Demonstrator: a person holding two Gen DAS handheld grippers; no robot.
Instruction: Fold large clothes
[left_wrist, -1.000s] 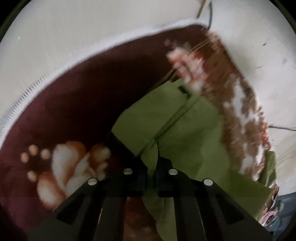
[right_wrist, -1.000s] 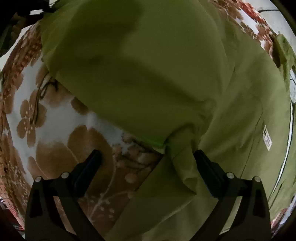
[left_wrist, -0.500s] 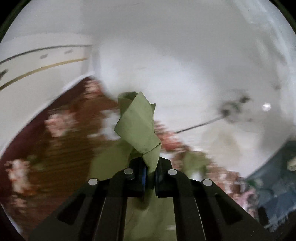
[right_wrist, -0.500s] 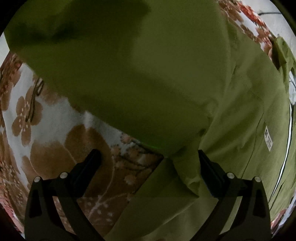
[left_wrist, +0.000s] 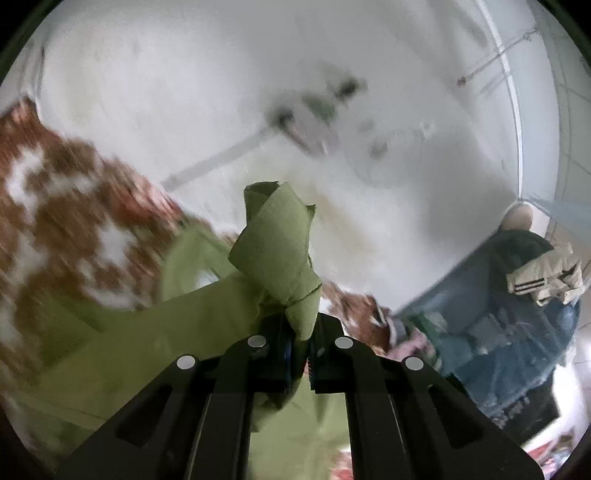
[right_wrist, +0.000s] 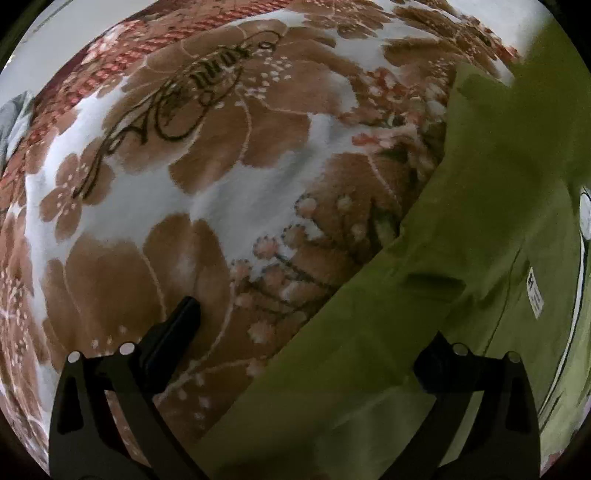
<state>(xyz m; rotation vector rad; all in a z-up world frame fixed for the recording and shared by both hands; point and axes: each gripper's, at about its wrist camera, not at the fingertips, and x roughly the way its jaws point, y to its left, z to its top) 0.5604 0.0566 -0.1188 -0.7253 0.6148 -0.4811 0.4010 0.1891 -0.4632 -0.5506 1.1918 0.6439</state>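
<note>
Clutter of blue bags and a striped cream jacket (left_wrist: 543, 273) sits off to my left gripper's (left_wrist: 300, 350) right, against the white wall. That gripper is clamped on a bunched fold of the green garment (left_wrist: 275, 254), lifted higher than a second ago. My right gripper (right_wrist: 306, 339) hangs wide open, empty, over the floral blanket (right_wrist: 177, 184), now uncovered, with the garment's edge lying across its right finger.

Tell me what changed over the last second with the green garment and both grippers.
The left hand-held gripper, shut on a bunched fold of the green garment, swung up from the floral blanket toward the wall. In the right view, the raised cloth dropped aside, uncovering the blanket. The right hand-held gripper stayed open.
</note>
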